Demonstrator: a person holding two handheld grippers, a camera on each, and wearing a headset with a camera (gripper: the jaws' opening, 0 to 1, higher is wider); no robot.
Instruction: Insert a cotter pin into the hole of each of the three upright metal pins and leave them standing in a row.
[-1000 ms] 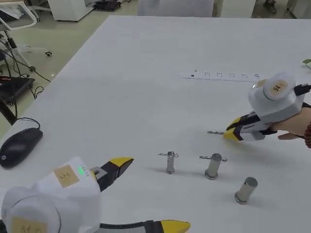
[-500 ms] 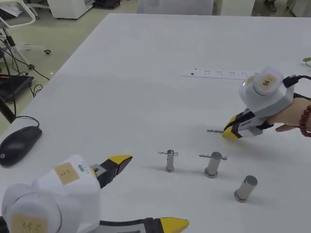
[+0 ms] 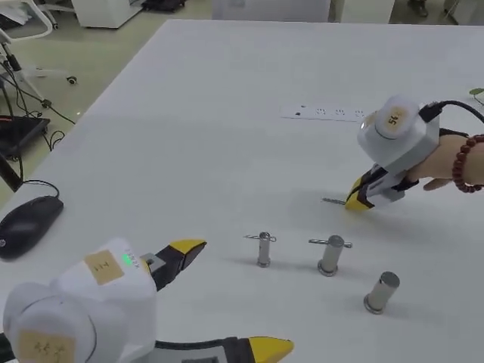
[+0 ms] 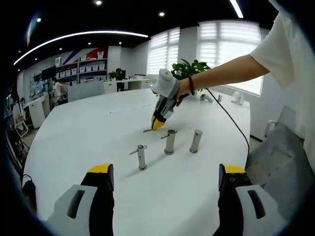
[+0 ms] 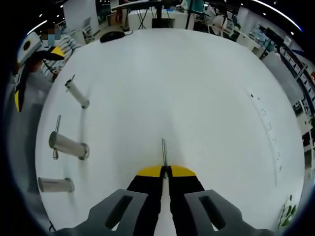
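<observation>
White table (image 3: 189, 113) spreads wide beyond three metal pins (image 3: 330, 257); right tool (image 3: 355, 203) pinches cotter pin (image 3: 333, 201), left tool (image 3: 234, 298) gapes.

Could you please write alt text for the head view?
The right gripper holds a cotter pin beyond three upright metal pins on a white table; two carry cotter pins, the rightmost is bare. The left gripper is open in the foreground.

White left gripper (image 4: 166, 169), right gripper (image 5: 166, 170), yellow-tipped jaws; bead bracelet (image 3: 463, 162); white sleeve (image 4: 288, 44).
</observation>
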